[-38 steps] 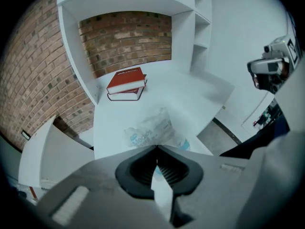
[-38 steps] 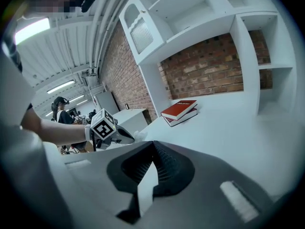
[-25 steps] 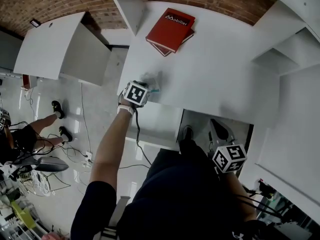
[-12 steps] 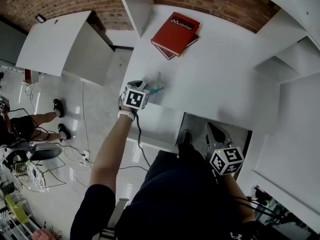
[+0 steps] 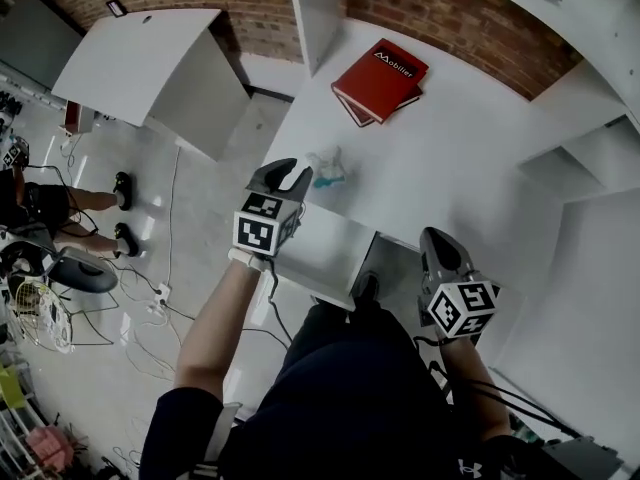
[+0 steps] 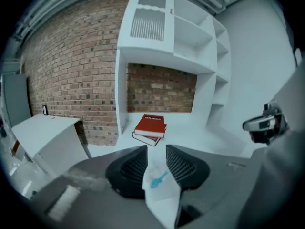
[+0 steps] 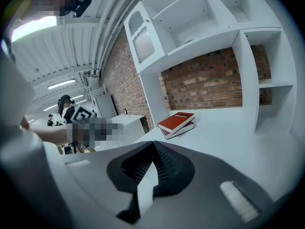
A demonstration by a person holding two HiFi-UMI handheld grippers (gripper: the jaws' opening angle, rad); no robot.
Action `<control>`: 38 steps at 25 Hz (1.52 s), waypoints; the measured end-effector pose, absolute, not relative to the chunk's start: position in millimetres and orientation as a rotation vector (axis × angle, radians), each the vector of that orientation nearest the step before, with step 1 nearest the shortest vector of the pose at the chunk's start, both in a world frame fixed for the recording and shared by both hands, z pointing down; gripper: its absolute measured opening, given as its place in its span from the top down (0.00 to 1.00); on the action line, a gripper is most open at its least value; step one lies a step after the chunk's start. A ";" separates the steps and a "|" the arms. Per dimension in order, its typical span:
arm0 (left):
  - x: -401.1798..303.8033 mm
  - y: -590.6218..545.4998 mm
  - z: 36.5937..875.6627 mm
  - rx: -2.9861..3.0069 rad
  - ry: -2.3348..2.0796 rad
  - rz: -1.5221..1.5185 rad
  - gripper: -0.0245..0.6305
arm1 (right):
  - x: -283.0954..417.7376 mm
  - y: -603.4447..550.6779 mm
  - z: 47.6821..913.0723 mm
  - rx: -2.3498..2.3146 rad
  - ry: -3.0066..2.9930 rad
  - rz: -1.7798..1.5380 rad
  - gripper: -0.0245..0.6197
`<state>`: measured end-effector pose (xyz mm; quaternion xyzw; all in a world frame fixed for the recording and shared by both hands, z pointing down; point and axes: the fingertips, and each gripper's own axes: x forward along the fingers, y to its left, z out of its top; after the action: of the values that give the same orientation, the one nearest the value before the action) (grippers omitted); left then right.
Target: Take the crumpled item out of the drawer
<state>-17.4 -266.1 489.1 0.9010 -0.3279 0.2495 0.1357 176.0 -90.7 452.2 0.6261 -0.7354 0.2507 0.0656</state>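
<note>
Resting near the white desk's (image 5: 470, 138) front edge, the crumpled item (image 5: 328, 168) lies just beyond the left gripper (image 5: 285, 171), its jaws just opened and empty; the right gripper's (image 5: 437, 238) are together. A careless sweep of either arm could knock it floorward.

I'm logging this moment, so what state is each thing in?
crumpled item: lying loose on the desk.
left gripper: open, jaws have just been opening, pads clear of the crumpled item.
right gripper: shut, empty.
red books: closed, stacked on the desk.
</note>
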 end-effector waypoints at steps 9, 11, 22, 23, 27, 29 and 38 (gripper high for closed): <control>-53.5 -196.2 413.6 2.562 -1.044 0.359 0.76 | 144.8 -129.2 407.0 1.779 -2.396 0.629 0.96; -64.5 -187.6 402.1 2.561 -1.078 0.319 0.76 | 136.0 -137.2 398.4 1.744 -2.433 0.588 0.96; -104.5 -153.9 358.2 2.470 -1.208 0.089 0.77 | 86.9 -165.0 332.0 1.685 -2.641 0.460 0.96; -106.4 -152.0 355.4 2.475 -1.221 0.085 0.77 | 82.3 -163.7 327.7 1.683 -2.650 0.423 0.96; -114.3 -149.7 339.4 2.528 -1.302 0.102 0.80 | 68.4 -157.1 311.8 1.681 -2.664 0.242 0.96; -117.4 -148.1 335.8 2.556 -1.335 0.101 0.85 | 64.4 -152.6 307.6 1.680 -2.657 0.167 0.96; -103.5 -145.6 330.9 2.591 -1.327 0.069 0.96 | 65.6 -142.9 297.5 1.694 -2.646 0.044 0.96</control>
<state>-103.5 -145.6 330.9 0.8840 -0.4528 0.0234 0.1144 65.6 -142.9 297.5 0.5391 -0.8421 0.0139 0.0000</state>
